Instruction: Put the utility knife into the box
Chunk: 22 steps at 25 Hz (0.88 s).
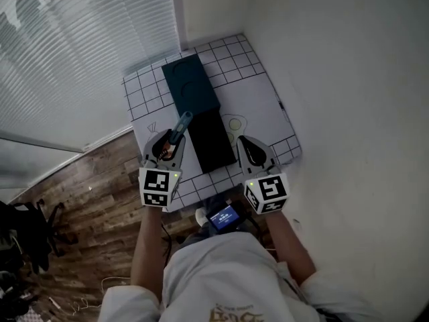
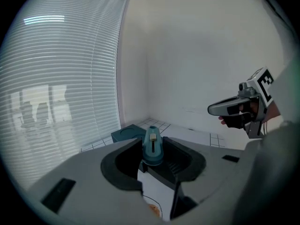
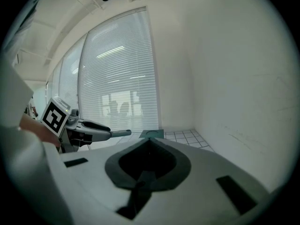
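Observation:
My left gripper is shut on a teal utility knife and holds it above the mat, just left of the black open box tray. In the left gripper view the knife points forward between the jaws, end-on. A dark teal box part lies touching the tray's far end. My right gripper hovers to the right of the tray, its jaws together and empty; in its own view the tips meet. From there the knife tip shows at the left.
The white mat with a grid border covers a small table in a corner. A white wall runs along the right and window blinds stand at the left. Wooden floor lies below the table's near-left edge.

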Tool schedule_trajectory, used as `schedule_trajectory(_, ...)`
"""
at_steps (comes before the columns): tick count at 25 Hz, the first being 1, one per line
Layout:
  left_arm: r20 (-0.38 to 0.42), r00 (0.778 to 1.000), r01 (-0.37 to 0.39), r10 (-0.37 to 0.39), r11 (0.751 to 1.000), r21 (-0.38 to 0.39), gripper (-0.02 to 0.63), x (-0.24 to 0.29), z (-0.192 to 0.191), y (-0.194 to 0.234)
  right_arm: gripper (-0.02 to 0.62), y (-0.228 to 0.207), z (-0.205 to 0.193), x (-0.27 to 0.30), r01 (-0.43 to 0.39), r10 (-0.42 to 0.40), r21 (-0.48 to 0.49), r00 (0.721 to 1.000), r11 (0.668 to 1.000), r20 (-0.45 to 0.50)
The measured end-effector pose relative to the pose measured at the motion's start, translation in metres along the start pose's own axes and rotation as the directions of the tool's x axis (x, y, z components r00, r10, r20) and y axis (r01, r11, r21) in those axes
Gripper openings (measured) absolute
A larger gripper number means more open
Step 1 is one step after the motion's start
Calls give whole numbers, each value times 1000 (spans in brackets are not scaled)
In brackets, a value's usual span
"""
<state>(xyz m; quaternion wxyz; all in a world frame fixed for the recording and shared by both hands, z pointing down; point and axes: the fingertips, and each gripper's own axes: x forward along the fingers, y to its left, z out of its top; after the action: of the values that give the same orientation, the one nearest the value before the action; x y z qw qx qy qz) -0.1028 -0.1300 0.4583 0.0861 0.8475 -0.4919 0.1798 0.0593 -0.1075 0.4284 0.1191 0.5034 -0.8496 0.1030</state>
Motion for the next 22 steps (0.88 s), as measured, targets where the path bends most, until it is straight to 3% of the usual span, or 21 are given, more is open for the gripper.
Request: schedule_trajectory(22,-45,990,130,-130,991,-1,147,-7,-24,-69,6,-9,-25,-50,79,-79,39,997,996,-20)
